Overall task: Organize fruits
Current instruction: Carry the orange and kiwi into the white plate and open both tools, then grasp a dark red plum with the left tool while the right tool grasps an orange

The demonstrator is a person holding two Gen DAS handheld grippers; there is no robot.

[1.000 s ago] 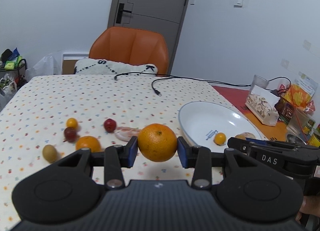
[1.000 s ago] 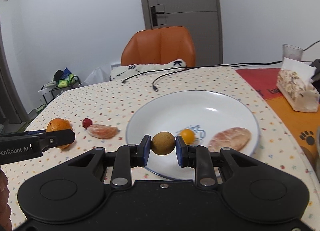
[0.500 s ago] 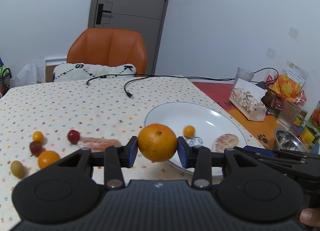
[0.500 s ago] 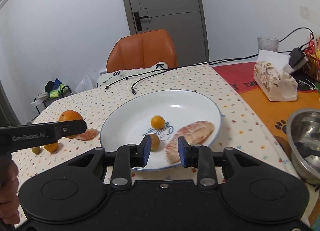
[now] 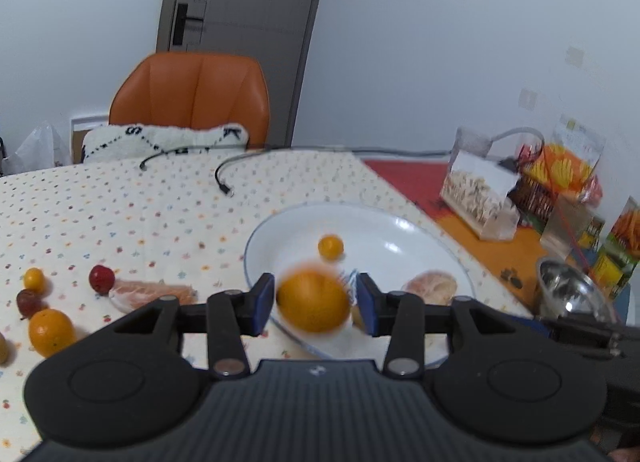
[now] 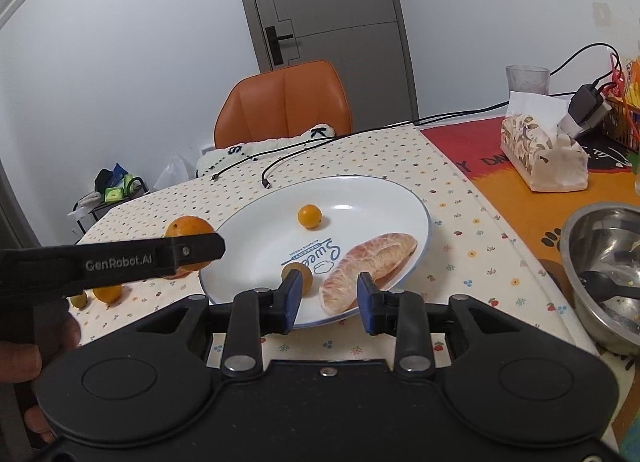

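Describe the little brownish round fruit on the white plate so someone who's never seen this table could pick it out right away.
Find the big white plate on the dotted tablecloth. On its near side, left of the long peeled citrus segment, sits the brownish round fruit. It is dull olive-brown, unlike the bright small orange-yellow fruit farther back on the plate.

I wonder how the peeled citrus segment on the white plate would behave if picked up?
The peeled citrus segment looks soft and thin-skinned, so it would probably squash or tear under a firm squeeze. It lies flat and elongated on the white plate, so it seems unlikely to roll. Gripped at one end, it may sag.
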